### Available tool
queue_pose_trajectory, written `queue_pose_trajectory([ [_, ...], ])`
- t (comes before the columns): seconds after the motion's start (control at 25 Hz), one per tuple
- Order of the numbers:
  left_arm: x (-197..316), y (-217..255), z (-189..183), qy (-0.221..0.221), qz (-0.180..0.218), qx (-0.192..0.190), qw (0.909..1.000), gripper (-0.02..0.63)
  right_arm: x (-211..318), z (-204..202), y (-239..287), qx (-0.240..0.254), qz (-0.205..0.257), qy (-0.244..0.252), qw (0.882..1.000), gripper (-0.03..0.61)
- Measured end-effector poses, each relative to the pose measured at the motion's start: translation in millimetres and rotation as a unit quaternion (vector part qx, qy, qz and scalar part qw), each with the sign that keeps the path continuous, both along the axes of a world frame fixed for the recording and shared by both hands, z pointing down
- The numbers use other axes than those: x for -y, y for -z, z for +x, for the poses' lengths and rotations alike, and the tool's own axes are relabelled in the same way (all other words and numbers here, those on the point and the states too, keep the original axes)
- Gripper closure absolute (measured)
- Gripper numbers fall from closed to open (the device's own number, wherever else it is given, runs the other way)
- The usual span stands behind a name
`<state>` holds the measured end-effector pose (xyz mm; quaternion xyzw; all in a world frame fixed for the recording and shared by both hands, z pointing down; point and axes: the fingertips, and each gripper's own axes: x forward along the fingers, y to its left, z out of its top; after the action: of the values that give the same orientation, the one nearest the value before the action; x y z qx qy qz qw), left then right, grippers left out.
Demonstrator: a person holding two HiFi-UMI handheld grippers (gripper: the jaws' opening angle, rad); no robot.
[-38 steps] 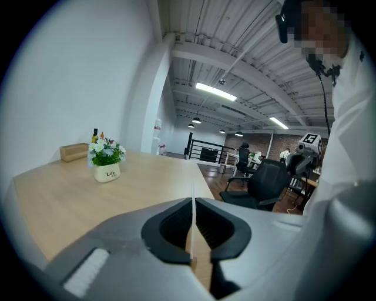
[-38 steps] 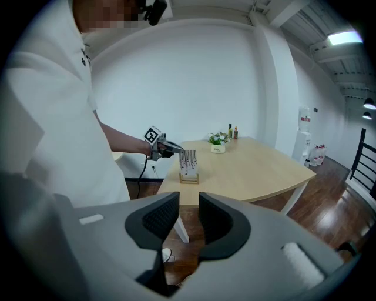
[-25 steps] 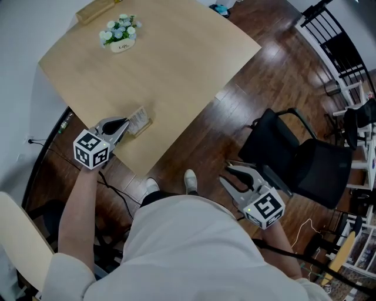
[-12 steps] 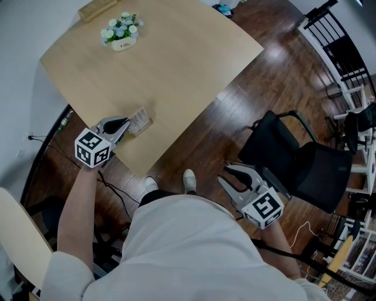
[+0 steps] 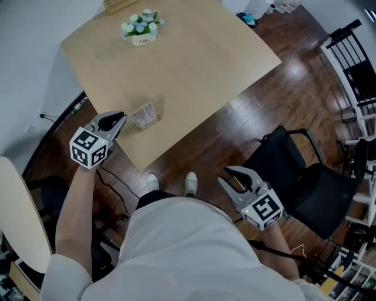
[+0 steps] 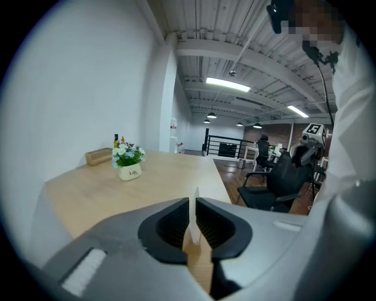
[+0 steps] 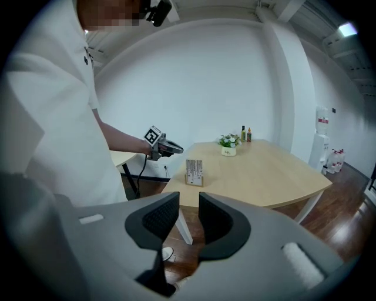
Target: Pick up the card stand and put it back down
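The card stand [image 5: 144,115], a small wooden base with a printed card upright in it, rests on the light wooden table [image 5: 194,59] near its front left edge. My left gripper [image 5: 117,121] hovers just short of it at the table's edge, a small gap away. Its jaws are opening, and nothing is pressed between them. In the left gripper view the stand [image 6: 192,240] shows edge-on through the narrow slit of the left gripper [image 6: 192,206]. My right gripper [image 5: 230,177] hangs over the floor, open and empty. The right gripper view shows the stand [image 7: 194,172] far off beyond the right gripper [image 7: 189,218].
A white pot of flowers [image 5: 141,26] and a wooden box [image 5: 120,4] sit at the table's far side. A black office chair [image 5: 294,176] stands on the dark wood floor to the right. A pale chair back [image 5: 17,217] is at the lower left.
My left gripper has drawn back from the card stand toward the table's edge, leaving it standing on the table. The head view has shifted. The right gripper has hardly moved.
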<state>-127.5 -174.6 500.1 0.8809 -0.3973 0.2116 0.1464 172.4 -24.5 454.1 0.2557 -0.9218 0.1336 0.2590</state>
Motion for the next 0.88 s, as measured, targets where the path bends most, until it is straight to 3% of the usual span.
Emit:
queue_pose_trajectory([
  [0.2,-49.4,37.1,4.6,0.074,0.017,0.036,0.9965,0.623,12.9,10.2,-4.4,0.039,-0.001,0.053,0.998,0.47],
  [0.36,-111.3,53.4,33.2,0.09,0.013,0.068,0.9935,0.623,15.8,11.4,-19.1,0.046,-0.001,0.124,0.991,0.471],
  [0.48,-156.7,58.7,54.7,0.115,0.0,0.047,0.9923,0.621,20.8,7.9,-30.8,0.04,0.006,0.164,0.986,0.471],
  [0.68,-215.5,72.2,78.1,0.154,-0.005,-0.006,0.9881,0.62,12.1,-14.5,-17.0,0.061,0.024,0.178,0.982,0.471],
  [0.88,-252.3,81.3,95.6,0.139,0.02,-0.008,0.99,0.614,-13.4,-27.1,0.8,0.055,0.05,0.185,0.98,0.471],
])
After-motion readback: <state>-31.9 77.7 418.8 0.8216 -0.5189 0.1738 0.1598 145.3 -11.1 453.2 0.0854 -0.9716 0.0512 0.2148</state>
